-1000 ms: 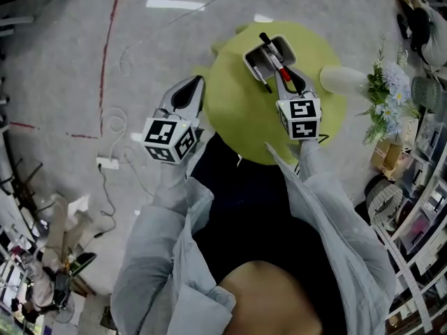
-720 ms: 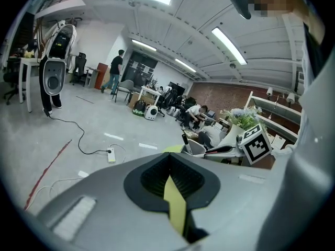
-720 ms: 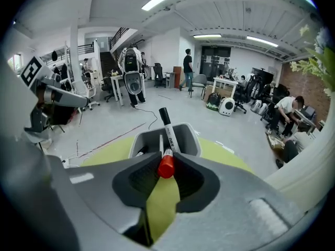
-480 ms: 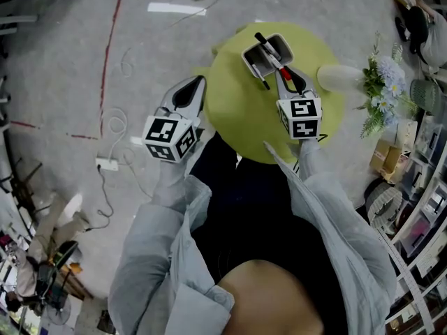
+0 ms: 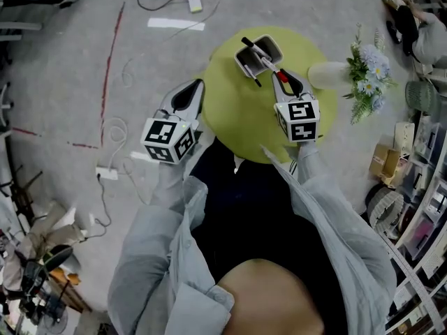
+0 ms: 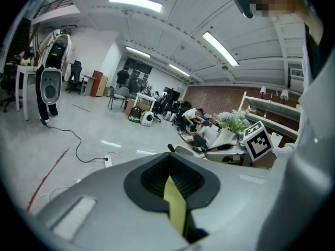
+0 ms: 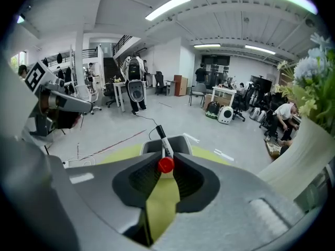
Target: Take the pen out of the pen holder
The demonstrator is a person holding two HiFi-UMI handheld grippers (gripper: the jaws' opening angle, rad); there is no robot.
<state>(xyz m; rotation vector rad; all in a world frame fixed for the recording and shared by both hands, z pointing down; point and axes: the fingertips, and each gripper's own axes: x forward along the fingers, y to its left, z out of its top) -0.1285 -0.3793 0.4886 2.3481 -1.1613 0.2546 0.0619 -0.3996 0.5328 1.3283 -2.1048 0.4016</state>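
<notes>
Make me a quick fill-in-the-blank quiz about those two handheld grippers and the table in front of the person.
1. The right gripper is shut on the ____ end of a pen.
2. The pen holder stands on a yellow-green table whose top is ____ in shape.
3. The white vase on that table holds ____.
4. The left gripper, jaws together, holds ____.

Missing words: red; round; flowers; nothing.

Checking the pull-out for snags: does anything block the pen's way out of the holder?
Nothing visible. The right gripper is shut on the red-capped white pen; only open air lies above the grey rectangular pen holder.
</notes>
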